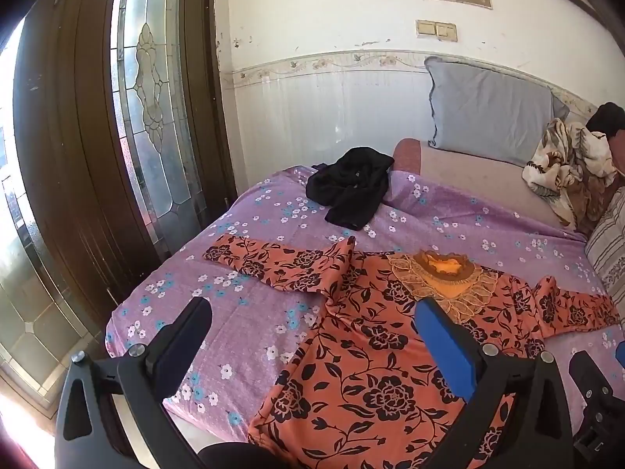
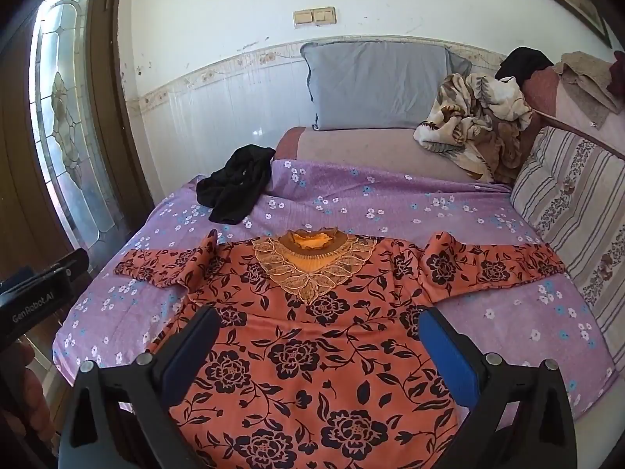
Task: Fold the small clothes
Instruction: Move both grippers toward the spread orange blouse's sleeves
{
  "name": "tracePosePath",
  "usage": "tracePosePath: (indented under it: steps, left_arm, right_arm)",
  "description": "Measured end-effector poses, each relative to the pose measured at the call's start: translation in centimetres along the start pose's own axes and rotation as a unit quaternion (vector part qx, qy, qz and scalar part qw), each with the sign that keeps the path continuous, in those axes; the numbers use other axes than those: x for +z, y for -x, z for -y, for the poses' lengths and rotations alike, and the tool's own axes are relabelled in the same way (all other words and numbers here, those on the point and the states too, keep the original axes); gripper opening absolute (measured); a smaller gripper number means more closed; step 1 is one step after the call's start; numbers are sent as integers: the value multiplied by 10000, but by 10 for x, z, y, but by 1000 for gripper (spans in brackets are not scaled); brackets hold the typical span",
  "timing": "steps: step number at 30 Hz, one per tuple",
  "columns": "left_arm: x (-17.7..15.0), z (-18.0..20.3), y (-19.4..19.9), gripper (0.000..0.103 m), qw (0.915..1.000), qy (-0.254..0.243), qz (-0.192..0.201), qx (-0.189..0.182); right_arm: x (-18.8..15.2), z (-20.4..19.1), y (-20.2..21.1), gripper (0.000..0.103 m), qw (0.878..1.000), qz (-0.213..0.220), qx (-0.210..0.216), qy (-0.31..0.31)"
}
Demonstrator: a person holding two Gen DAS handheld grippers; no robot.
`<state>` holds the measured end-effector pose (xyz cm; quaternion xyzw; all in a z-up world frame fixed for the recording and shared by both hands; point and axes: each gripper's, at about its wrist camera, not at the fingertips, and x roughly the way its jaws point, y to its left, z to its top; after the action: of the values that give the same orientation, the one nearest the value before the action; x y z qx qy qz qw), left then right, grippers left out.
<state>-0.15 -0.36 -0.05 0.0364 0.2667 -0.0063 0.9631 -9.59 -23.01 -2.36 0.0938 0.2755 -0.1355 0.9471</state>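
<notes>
An orange top with black flowers [image 1: 371,359] lies spread flat on the purple flowered bedsheet [image 1: 250,312], lace collar [image 1: 441,277] away from me and both sleeves out to the sides. It also shows in the right wrist view [image 2: 312,351]. My left gripper [image 1: 312,312] is open and empty, above the top's left side near its hem. My right gripper [image 2: 318,324] is open and empty, above the middle of the top. The right gripper's edge shows at the left wrist view's right margin [image 1: 597,391].
A crumpled black garment [image 1: 351,183] lies at the bed's far left [image 2: 238,183]. A grey pillow [image 2: 375,82], a floral blanket heap [image 2: 476,121] and a striped cushion [image 2: 578,211] sit at the back and right. A wooden door with glass panes [image 1: 148,97] stands left.
</notes>
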Motion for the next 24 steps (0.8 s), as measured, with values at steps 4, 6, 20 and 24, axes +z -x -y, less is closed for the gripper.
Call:
tracePosePath:
  steps: [4, 6, 20, 24]
  left_arm:
    - [0, 0, -1, 103, 10000, -37, 15, -6]
    - [1, -1, -1, 103, 10000, -37, 12, -14]
    - [6, 4, 1, 103, 9999, -115, 70, -14]
    - [5, 3, -1, 103, 9999, -126, 24, -31]
  right_arm:
    - [4, 0, 0, 103, 10000, -16, 3, -13]
    - [4, 1, 0, 103, 10000, -26, -1, -28]
    - [6, 9, -5, 103, 10000, -21, -6, -79]
    - [6, 10, -8, 103, 10000, 23, -62, 12]
